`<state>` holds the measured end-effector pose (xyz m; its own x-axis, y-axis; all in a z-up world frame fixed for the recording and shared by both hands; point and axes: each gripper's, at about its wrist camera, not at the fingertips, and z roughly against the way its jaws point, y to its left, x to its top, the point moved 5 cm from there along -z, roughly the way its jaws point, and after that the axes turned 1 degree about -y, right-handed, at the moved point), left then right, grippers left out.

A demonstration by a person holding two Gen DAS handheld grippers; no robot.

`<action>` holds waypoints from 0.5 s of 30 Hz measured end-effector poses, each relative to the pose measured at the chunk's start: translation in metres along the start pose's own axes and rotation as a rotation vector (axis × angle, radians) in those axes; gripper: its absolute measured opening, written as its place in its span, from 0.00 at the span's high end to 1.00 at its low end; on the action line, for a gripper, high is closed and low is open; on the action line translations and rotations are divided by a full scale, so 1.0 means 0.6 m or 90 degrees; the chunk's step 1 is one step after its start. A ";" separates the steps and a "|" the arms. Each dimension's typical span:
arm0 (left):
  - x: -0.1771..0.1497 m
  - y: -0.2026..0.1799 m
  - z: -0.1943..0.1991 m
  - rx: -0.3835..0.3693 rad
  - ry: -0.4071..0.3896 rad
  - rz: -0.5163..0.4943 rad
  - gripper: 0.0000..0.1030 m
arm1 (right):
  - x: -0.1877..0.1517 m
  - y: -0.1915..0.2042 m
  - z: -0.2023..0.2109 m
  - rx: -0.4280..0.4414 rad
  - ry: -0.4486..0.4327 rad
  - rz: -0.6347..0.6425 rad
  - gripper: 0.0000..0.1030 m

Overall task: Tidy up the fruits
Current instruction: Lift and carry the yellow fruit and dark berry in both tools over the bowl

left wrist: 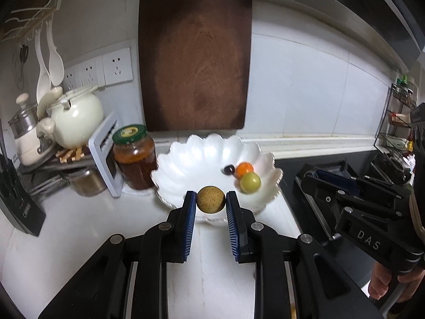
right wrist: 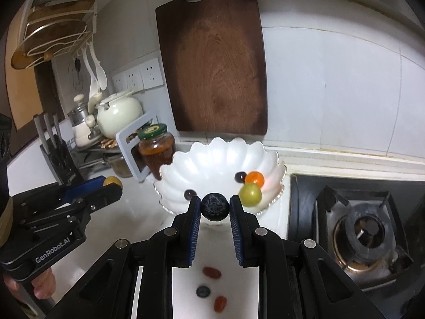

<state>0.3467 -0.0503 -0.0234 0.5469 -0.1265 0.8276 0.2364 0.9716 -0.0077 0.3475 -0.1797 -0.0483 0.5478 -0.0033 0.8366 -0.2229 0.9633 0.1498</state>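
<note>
A: What are you holding?

B: My left gripper [left wrist: 211, 200] is clamped on a rough brown ball of fruit [left wrist: 211, 199]; my right gripper [right wrist: 214, 207] pinches a dark wrinkled one [right wrist: 214, 206]. Both hang just short of the white scalloped bowl [left wrist: 202, 154], probably headed in with the orange fruit [left wrist: 244, 168] and green fruit [left wrist: 250, 182].

A: Anything unclear?

B: Three small fruits on the counter [right wrist: 212, 287] are blurred, partly cut off by my fingers.
</note>
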 end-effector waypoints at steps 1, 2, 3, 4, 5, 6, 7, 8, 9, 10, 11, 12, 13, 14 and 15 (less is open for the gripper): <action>0.005 0.002 -0.003 0.001 -0.003 0.001 0.77 | 0.005 0.001 -0.004 0.001 -0.002 0.000 0.77; 0.012 0.005 -0.006 0.001 -0.006 0.001 0.77 | 0.010 0.001 -0.009 0.000 -0.002 0.001 0.77; 0.019 0.008 -0.011 0.006 -0.008 0.002 0.77 | 0.015 0.001 -0.013 -0.001 -0.003 0.000 0.77; 0.024 0.010 -0.013 0.006 -0.008 0.004 0.77 | 0.019 0.000 -0.016 -0.001 -0.005 -0.001 0.77; 0.030 0.012 -0.017 0.004 -0.009 0.004 0.77 | 0.025 0.000 -0.023 -0.001 -0.004 -0.002 0.77; 0.036 0.016 -0.022 0.004 -0.009 0.006 0.77 | 0.030 -0.001 -0.027 -0.001 -0.005 -0.004 0.77; 0.042 0.018 -0.027 0.005 -0.009 0.008 0.77 | 0.036 -0.001 -0.032 0.000 -0.006 -0.006 0.77; 0.048 0.021 -0.031 0.003 -0.008 0.010 0.77 | 0.043 -0.002 -0.040 0.000 -0.006 -0.007 0.77; 0.054 0.023 -0.037 0.000 -0.008 0.013 0.77 | 0.048 -0.002 -0.044 0.000 -0.006 -0.007 0.77; 0.058 0.026 -0.042 -0.002 -0.005 0.016 0.77 | 0.054 -0.002 -0.048 -0.001 -0.006 -0.006 0.77; 0.062 0.029 -0.048 -0.003 -0.001 0.019 0.77 | 0.059 -0.004 -0.054 -0.003 -0.006 -0.004 0.77; 0.067 0.032 -0.055 -0.004 0.002 0.022 0.77 | 0.065 -0.005 -0.061 -0.004 -0.005 -0.003 0.77; 0.071 0.033 -0.060 -0.004 0.003 0.024 0.77 | 0.070 -0.007 -0.067 -0.006 -0.003 -0.003 0.77; 0.075 0.035 -0.067 -0.001 0.005 0.024 0.77 | 0.074 -0.008 -0.072 -0.006 -0.003 -0.005 0.77; 0.078 0.037 -0.071 0.002 0.005 0.024 0.77 | 0.078 -0.008 -0.077 -0.006 -0.002 -0.004 0.77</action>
<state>0.4120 -0.0431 -0.0089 0.5620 -0.0918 0.8220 0.2133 0.9763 -0.0367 0.4116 -0.1722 -0.0341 0.5467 -0.0097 0.8373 -0.2123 0.9656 0.1498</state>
